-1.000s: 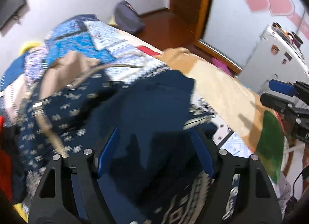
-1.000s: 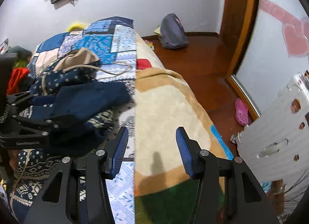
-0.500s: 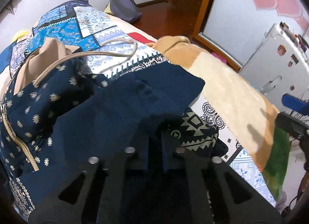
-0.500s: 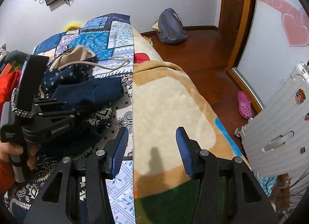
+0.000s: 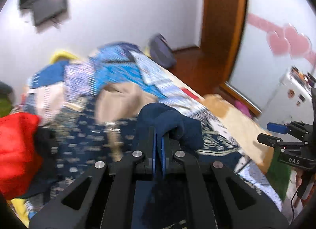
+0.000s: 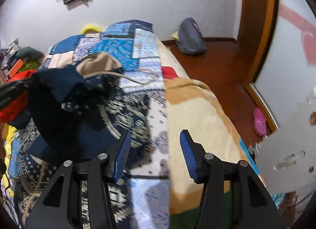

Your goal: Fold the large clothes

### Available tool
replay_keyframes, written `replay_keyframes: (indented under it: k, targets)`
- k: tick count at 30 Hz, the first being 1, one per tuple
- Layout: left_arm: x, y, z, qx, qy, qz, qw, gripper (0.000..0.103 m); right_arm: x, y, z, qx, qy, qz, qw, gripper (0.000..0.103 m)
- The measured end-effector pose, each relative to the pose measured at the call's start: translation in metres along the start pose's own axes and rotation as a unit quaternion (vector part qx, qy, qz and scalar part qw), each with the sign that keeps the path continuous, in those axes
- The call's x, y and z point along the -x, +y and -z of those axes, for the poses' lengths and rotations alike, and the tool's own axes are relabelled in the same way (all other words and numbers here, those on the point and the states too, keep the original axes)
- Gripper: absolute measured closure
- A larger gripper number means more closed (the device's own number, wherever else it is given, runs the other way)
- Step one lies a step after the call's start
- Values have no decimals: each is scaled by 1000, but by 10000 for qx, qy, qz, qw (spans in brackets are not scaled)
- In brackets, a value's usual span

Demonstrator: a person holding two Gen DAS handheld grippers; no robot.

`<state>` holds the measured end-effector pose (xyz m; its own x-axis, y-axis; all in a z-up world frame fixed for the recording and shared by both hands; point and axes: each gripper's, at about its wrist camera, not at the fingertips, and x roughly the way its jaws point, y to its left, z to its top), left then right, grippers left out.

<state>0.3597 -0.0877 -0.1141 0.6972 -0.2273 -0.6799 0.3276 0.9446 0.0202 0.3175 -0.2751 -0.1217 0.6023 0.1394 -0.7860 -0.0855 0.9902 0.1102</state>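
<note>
**Navy garment pinched at one edge, the rest hanging slack**

The left tool [image 5: 158, 146] has its blue pads pressed together on a bunched fold of the navy garment [image 5: 169, 124], which humps up over the fingertips and trails down onto the bed [image 6: 199, 110]. From the right wrist view the same cloth [image 6: 59, 91] hangs lifted at the left, draped over a patterned jacket [image 6: 118, 110] with a tan cord. The right tool [image 6: 155, 150] hovers above the blanket with its jaws wide apart, holding nothing.

The garment looks soft and fairly thick, perhaps knit or fleece: it droops with no stiffness and will likely sag wherever it is unsupported. It seems light enough for one pinch, but a single grip only gathers it into a lump. A fold probably needs a second hold on a free corner or hem, well apart from the first, so the cloth can be stretched flat. The cord nearby could snag.
</note>
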Motion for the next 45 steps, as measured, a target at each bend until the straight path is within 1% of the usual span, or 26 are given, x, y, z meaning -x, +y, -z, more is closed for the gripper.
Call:
replay_keyframes:
  k: [2, 5, 8, 10, 11, 13, 17, 19, 20, 22, 24, 26, 28, 29, 31, 33, 38, 39, 42, 43, 44, 45]
  targets:
    - [20, 18, 5, 115, -164, -168, 9997, 99, -3, 12, -5, 91, -12, -108, 9999, 55]
    - [45, 45, 22, 307, -284, -377, 9984, 99, -14, 28, -11, 178, 56, -305, 9994, 55]
    - [55, 66, 42, 433, -216, -565, 9972, 99, -34, 44, -12, 218, 282, -515, 9980, 55]
    - [54, 81, 60, 474, -113, -846, 9952, 99, -48, 51, -11, 211, 493, -606, 9967, 55]
    - [53, 87, 68, 549, -65, -915, 9943, 99, -57, 54, -10, 200, 631, -631, 9958, 55]
    - [51, 108, 90, 858, 135, -968, 9915, 99, -72, 59, -6, 224, 876, -654, 9938, 55]
    - [33, 139, 133, 1393, 695, -926, 9835, 96, -91, 62, 5, 229, 1242, -732, 9893, 55]
    - [24, 150, 151, 1592, 958, -869, 9787, 95, -95, 64, 10, 235, 1327, -685, 9885, 54]
    - [20, 155, 160, 1688, 1048, -844, 9764, 93, -96, 65, 12, 265, 1346, -639, 9885, 52]
    - [18, 160, 175, 1865, 1139, -852, 9721, 80, -97, 67, 14, 303, 1371, -592, 9883, 52]
    - [19, 169, 190, 2105, 1097, -839, 9678, 64, -96, 69, 15, 358, 1357, -534, 9887, 51]
    - [23, 181, 203, 2491, 985, -714, 9608, 61, -95, 70, 16, 415, 1362, -482, 9886, 51]
    - [27, 191, 212, 2896, 876, -464, 9520, 60, -96, 72, 17, 467, 1377, -422, 9885, 51]
    - [28, 200, 220, 3217, 812, -279, 9429, 60, -96, 74, 18, 501, 1385, -383, 9884, 51]
    - [30, 209, 232, 3552, 776, -83, 9315, 60, -98, 75, 18, 535, 1418, -346, 9878, 50]
    - [32, 211, 240, 3673, 779, -21, 9268, 60, -100, 78, 20, 574, 1439, -288, 9875, 50]
    - [36, 212, 245, 3839, 679, 85, 9209, 60, -100, 80, 22, 634, 1420, -176, 9877, 50]
    - [39, 212, 246, 3815, 683, 66, 9218, 60, -100, 80, 22, 644, 1417, -159, 9877, 50]
    - [41, 204, 241, 3558, 737, -134, 9316, 60, -99, 82, 22, 664, 1414, -125, 9876, 50]
    - [43, 203, 240, 3510, 713, -182, 9335, 60, -99, 81, 22, 667, 1411, -121, 9877, 50]
    - [46, 204, 240, 3576, 641, -167, 9315, 60, -98, 83, 22, 663, 1411, -120, 9877, 50]
    - [50, 209, 241, 3701, 565, -116, 9272, 60, -98, 83, 23, 656, 1412, -123, 9877, 50]
